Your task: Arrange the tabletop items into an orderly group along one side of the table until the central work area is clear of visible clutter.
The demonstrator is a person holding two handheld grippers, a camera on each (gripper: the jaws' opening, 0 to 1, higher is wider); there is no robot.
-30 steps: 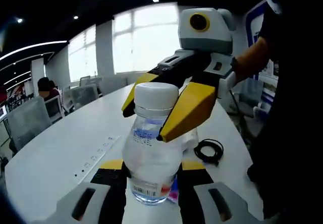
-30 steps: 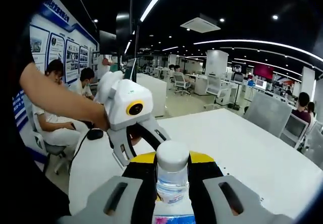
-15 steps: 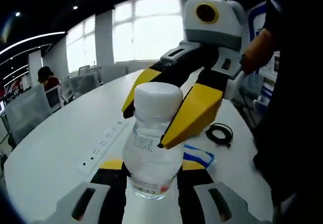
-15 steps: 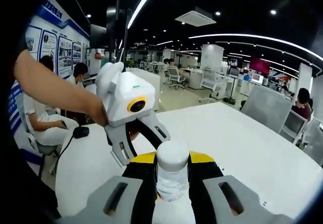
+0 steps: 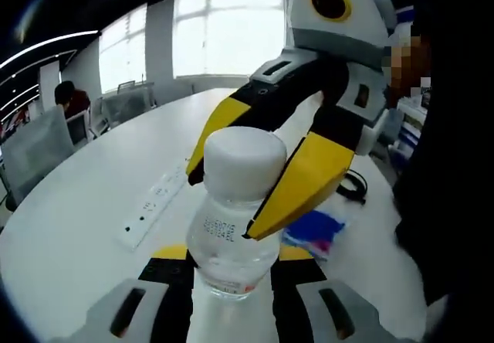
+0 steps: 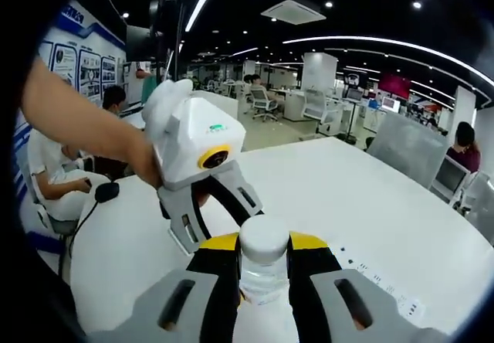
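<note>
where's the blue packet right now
In the left gripper view the blue packet lies on the white table, right of the water bottle, just below the black cable.

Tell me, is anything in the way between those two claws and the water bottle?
Nothing visible is. The bottle already sits between the jaws of the left gripper at its body, and the right gripper closes around its white cap.

Two close cameras face each other across a water bottle [image 5: 235,204], one toward bright windows, one toward the office; both views share the white counter [image 6: 370,204].
</note>
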